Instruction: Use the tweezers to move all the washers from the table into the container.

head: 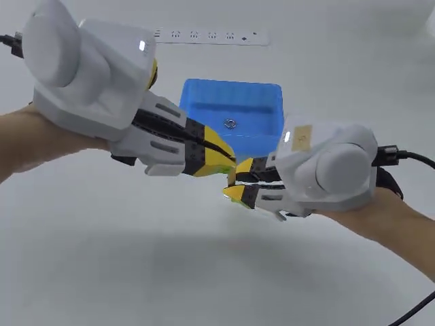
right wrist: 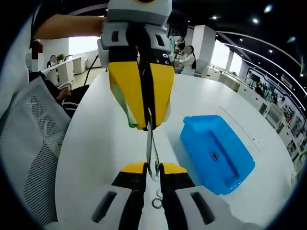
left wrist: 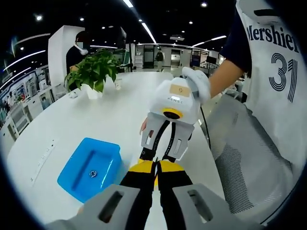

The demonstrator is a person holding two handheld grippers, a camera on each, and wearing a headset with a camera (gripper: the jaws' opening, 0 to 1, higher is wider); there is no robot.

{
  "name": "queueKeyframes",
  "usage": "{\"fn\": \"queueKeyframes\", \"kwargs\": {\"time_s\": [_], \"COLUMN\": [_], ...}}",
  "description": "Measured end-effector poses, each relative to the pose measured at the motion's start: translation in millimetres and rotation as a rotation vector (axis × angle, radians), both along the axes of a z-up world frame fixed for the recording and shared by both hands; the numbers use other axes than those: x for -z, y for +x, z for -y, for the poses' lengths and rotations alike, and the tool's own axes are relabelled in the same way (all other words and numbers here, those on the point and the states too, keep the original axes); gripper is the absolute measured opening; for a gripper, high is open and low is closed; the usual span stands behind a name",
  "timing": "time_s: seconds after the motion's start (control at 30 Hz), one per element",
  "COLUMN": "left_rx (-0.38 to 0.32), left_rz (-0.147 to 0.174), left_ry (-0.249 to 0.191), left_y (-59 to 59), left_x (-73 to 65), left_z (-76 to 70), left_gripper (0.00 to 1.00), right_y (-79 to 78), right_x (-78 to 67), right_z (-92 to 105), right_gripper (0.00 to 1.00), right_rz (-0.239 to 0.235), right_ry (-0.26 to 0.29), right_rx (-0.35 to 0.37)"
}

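The silver tweezers (right wrist: 151, 143) run between my two grippers, which meet tip to tip in front of the blue container (head: 204, 102). My left gripper (head: 228, 163) is shut on the tweezers' upper end, and its yellow jaws (right wrist: 141, 96) come down from the top of the right gripper view. My right gripper (right wrist: 153, 170) is shut on their lower part. Two washers (right wrist: 158, 199) lie on the white table just under the right gripper. One washer (head: 230, 123) sits inside the container (right wrist: 230, 165), also seen as the washer (left wrist: 92, 173) in the left gripper view.
A white power strip (head: 211, 35) lies at the table's far edge behind the container. A potted plant (left wrist: 93, 72) stands far off on the table. A mesh chair (left wrist: 249, 163) is beside the table. A black cable (head: 414, 159) trails from the right gripper.
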State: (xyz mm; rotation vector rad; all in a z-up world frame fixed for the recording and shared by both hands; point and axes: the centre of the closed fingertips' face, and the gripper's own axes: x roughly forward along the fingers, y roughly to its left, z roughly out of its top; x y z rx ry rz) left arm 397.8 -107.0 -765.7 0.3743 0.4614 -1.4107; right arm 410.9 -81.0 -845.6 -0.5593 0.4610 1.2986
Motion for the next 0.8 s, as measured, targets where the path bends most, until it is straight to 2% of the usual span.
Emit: {"fn": "queueKeyframes", "kwargs": {"time_s": [0.3, 0.53, 0.8], "left_rx": [-0.012, -0.013, -0.013], "left_rz": [-0.015, -0.027, -0.017], "left_ry": [0.003, 0.005, 0.008], "left_y": [5.2, 4.8, 5.0], "left_x": [8.3, 12.3, 12.2], "left_z": [-1.6, -1.3, -1.7], "left_gripper": [0.05, 0.06, 0.05], "right_y": [0.8, 0.6, 0.7], "right_x": [8.5, 11.9, 12.3], "right_z": [-1.5, -0.7, -2.0], "right_gripper": [0.12, 0.12, 0.12], "right_rz": [-0.019, -0.029, -0.029], "right_ry": [-0.006, -0.006, 0.000], "right_rx": [0.000, 0.005, 0.003]}}
